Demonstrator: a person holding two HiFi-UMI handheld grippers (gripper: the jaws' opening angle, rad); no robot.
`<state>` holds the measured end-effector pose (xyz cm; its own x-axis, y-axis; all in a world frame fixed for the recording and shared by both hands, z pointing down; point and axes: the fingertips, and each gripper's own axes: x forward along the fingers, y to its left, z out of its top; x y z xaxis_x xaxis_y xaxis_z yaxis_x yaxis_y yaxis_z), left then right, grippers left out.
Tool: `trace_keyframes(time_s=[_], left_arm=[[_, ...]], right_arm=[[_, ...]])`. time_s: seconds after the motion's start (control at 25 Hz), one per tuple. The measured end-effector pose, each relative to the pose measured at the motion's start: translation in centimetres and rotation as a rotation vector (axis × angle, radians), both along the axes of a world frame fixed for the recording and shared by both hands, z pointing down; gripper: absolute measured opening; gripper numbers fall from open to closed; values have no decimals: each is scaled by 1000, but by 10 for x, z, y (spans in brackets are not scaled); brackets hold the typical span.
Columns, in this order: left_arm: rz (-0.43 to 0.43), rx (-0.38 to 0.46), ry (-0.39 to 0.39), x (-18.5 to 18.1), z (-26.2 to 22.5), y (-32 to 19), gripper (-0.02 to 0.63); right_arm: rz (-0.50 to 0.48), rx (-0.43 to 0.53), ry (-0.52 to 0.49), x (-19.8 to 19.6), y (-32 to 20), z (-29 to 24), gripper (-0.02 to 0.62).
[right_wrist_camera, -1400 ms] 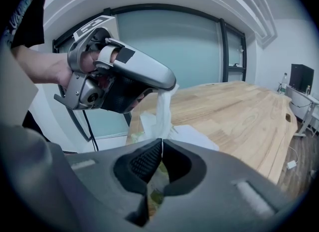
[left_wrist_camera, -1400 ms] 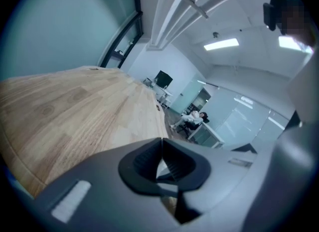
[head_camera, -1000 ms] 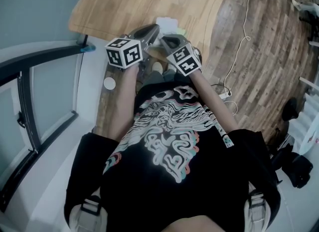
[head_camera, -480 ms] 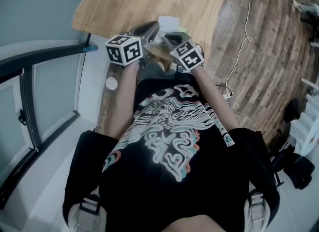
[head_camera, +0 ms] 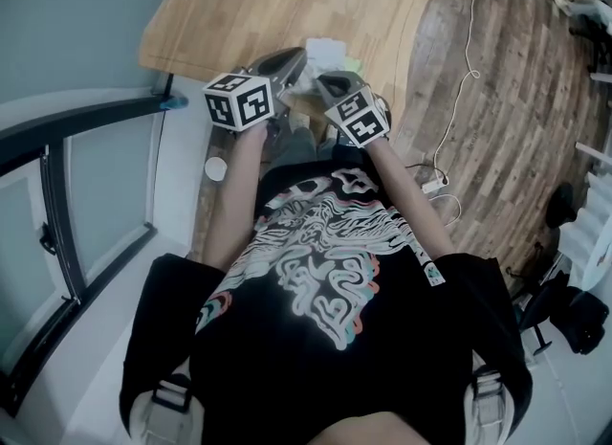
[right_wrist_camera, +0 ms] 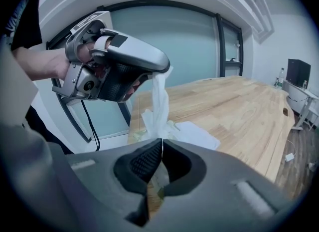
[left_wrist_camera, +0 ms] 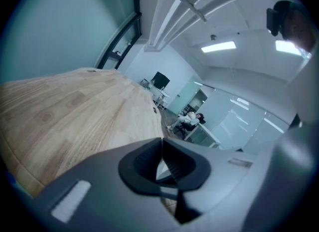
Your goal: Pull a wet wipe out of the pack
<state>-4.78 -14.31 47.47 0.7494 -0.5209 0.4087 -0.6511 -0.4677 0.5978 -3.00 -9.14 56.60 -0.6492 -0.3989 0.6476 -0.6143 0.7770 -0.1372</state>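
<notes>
Holding a thin white wet wipe (right_wrist_camera: 160,101) taut above its crumpled white pack (right_wrist_camera: 197,133), we clamp it in our left gripper (right_wrist_camera: 167,70), right gripper (right_wrist_camera: 161,143) pinched on the pack's edge.

Cool, even indoor light, bluish cast. Ceiling panels (left_wrist_camera: 219,46) clip to white in left gripper view; faint sheen on table (left_wrist_camera: 65,116). Both gripper views: heavy fisheye, black vignette at corners; left gripper (left_wrist_camera: 162,146) and right gripper (right_wrist_camera: 161,148) soft, close to lens. Head view dimmer, edges bowed, shadows weak.
</notes>
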Motion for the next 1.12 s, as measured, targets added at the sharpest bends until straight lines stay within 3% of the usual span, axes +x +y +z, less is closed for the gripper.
trace_keyframes(time_s=[0.8, 1.12], left_arm=[[32, 2, 50, -15, -11, -14, -2], [12, 21, 32, -38, -20, -24, -2]], right_arm=[[77, -7, 26, 3, -9, 3, 5], [78, 113, 70, 7, -9, -7, 5]])
